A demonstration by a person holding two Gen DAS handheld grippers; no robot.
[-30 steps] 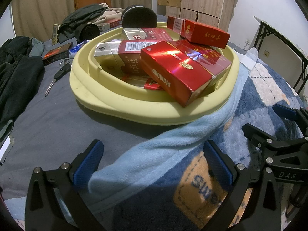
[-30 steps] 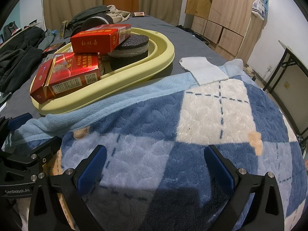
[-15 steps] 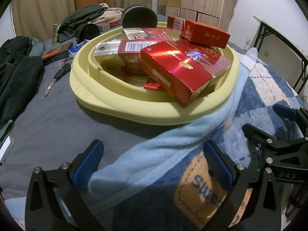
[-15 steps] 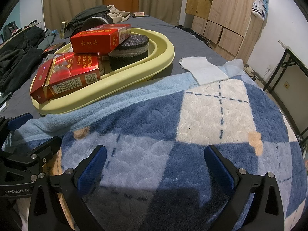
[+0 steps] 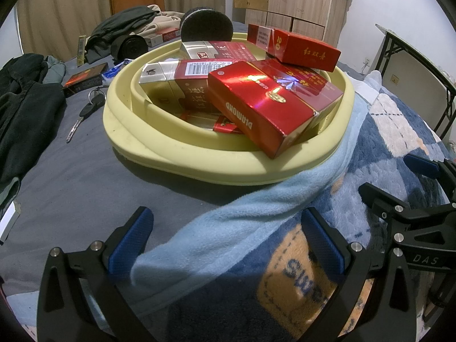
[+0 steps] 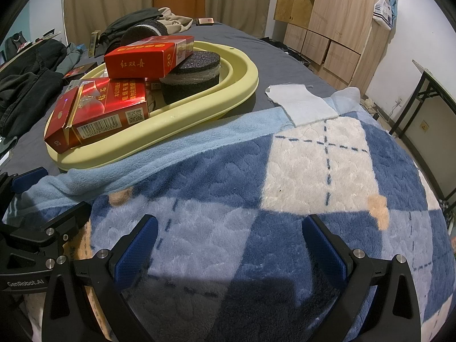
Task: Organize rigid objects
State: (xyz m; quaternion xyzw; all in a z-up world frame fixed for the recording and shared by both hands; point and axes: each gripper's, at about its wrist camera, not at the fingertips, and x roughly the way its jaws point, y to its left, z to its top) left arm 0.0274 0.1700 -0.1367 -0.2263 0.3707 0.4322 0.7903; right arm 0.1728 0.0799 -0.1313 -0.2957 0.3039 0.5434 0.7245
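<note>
1. Bed (image 5: 71, 188) with a grey sheet carries everything; a blue checked blanket (image 6: 285, 199) covers its near side, with a pale blue towel (image 5: 256, 222) along the blanket's edge.
2. Yellow basin (image 5: 176, 159) sits on the bed, its near rim touching the towel. It holds most of the rigid things, so the gathering looks largely done.
3. Red cartons in the basin: I count four clearly in the left view, namely the shiny Diamond carton (image 5: 270, 108) resting on the near rim, the carton with gold characters (image 5: 302, 51) on top at the back, and two silver-ended cartons (image 5: 182, 82) behind. A bit of red below may be a fifth.
4. Black discs: one lies flat in the basin (image 6: 191, 77); one stands just past the far rim (image 5: 206, 27), and I cannot tell whether it is inside.
5. Left outside, by my judgement: a small dark box (image 5: 84, 78), a key (image 5: 85, 114), a black roll (image 5: 129, 45) among the clothes.
6. Left claw (image 5: 228, 242) is spread wide, holding nothing, over the towel.
7. Right claw (image 6: 228, 245) is likewise spread and bare over the blanket, well apart from the basin.
</note>
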